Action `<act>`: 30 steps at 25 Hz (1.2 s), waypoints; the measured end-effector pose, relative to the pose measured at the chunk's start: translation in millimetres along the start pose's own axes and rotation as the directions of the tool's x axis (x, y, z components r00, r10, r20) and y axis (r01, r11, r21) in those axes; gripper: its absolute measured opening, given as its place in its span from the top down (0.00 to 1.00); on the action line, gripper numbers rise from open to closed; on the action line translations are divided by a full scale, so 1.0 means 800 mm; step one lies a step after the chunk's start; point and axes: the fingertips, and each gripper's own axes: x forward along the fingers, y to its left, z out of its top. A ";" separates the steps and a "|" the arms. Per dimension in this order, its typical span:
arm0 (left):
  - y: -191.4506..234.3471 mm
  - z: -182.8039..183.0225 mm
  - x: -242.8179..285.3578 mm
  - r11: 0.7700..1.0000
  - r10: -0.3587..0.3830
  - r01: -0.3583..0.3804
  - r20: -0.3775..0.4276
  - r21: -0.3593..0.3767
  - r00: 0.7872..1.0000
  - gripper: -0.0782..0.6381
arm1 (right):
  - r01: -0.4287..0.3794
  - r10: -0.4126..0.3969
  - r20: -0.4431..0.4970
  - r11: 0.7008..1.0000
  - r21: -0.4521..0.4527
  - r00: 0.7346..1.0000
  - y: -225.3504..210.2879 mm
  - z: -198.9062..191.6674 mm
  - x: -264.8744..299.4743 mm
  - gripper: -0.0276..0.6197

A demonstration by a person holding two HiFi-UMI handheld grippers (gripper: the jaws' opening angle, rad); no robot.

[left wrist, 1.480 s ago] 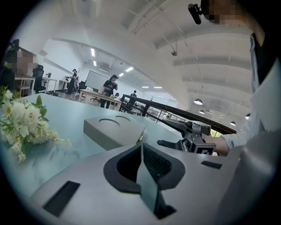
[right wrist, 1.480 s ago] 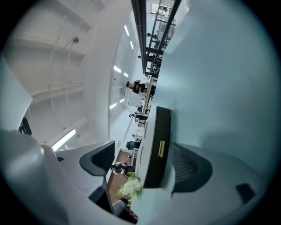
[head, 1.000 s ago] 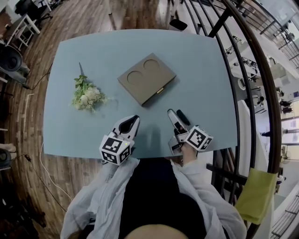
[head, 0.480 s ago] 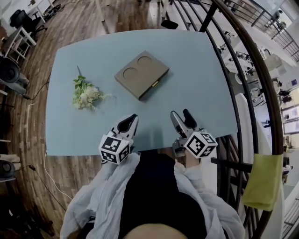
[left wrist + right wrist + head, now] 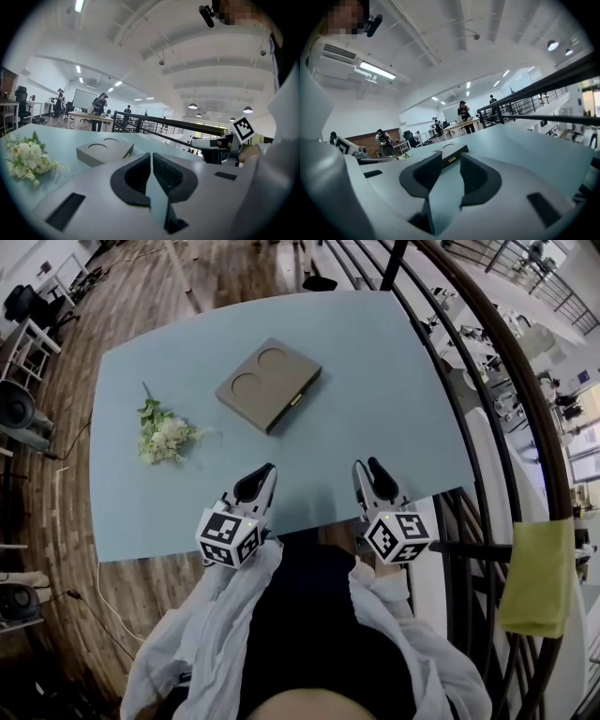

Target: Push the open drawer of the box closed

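A flat grey-brown box [image 5: 269,383] with two round recesses in its top lies on the blue table [image 5: 384,371]. A small gold handle [image 5: 296,399] marks its drawer side, which faces my right gripper; the drawer looks almost flush with the box. Both grippers hover near the table's front edge, well short of the box. My left gripper [image 5: 265,471] is shut and empty. On my right gripper [image 5: 369,468] the jaws are closing with a gap left and nothing between them. The box [image 5: 451,155] shows ahead, past the right gripper's jaws [image 5: 451,162].
A small bunch of white flowers [image 5: 161,435] lies left of the box. A dark metal railing [image 5: 487,381] curves along the table's right side, and a yellow-green cloth [image 5: 534,568] hangs there. Wooden floor surrounds the table.
The right gripper's jaws have narrowed from wide open to a small gap. The head view has shifted a little; the left gripper stays shut in place.
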 end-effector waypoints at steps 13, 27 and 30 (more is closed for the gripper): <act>-0.009 -0.001 0.005 1.000 -0.009 0.009 -0.006 0.006 1.000 0.85 | 0.026 -0.030 -0.049 0.995 -0.097 0.998 -0.009 -0.010 -0.009 0.95; -0.005 -0.002 0.010 1.000 0.014 -0.014 -0.016 0.002 1.000 0.87 | 0.020 -0.029 -0.070 0.991 -0.130 0.997 -0.008 -0.010 -0.009 0.95; -0.004 0.000 0.011 1.000 0.017 -0.017 -0.018 0.004 1.000 0.87 | 0.013 -0.023 -0.073 0.992 -0.127 0.997 -0.007 -0.009 -0.008 0.95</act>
